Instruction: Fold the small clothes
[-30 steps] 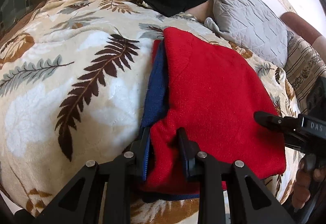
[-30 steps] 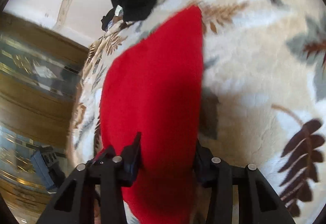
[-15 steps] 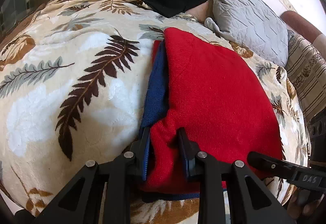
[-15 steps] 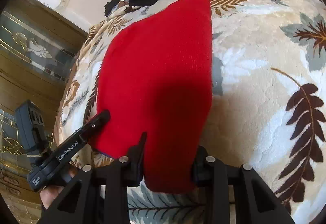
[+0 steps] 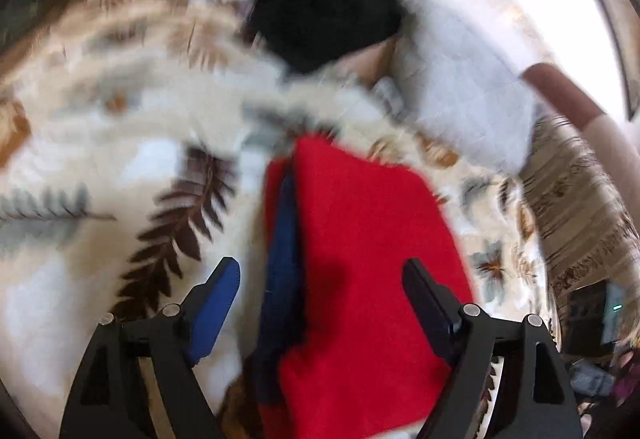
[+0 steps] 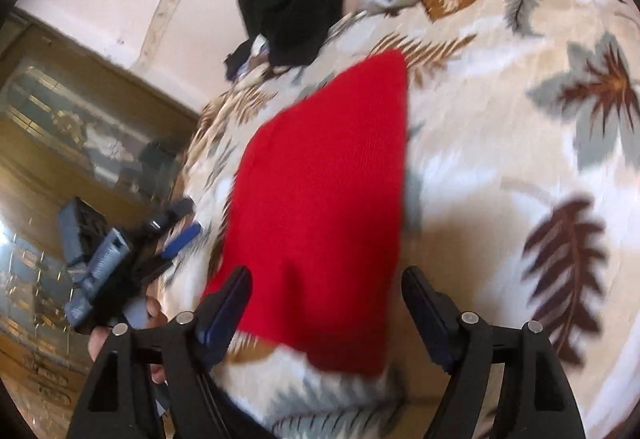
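Note:
A folded red garment (image 5: 368, 259) with a blue layer (image 5: 282, 247) showing along its left edge lies flat on the leaf-print blanket (image 5: 100, 167). My left gripper (image 5: 320, 291) is open and empty, its jaws wide apart above the garment's near edge. In the right wrist view the red garment (image 6: 324, 207) lies ahead, and my right gripper (image 6: 326, 299) is open and empty over its near end. The left gripper (image 6: 176, 235) shows at the left of that view, also open.
A pile of black clothes (image 5: 324, 3) lies at the far end of the bed, next to a grey quilted pillow (image 5: 464, 95). A striped cover (image 5: 580, 207) is at the right. A wooden cabinet with glass (image 6: 60, 143) stands beyond the bed's left side.
Both grippers have opened and let go of the red garment, then pulled back a little. The garment stays folded on the blanket.

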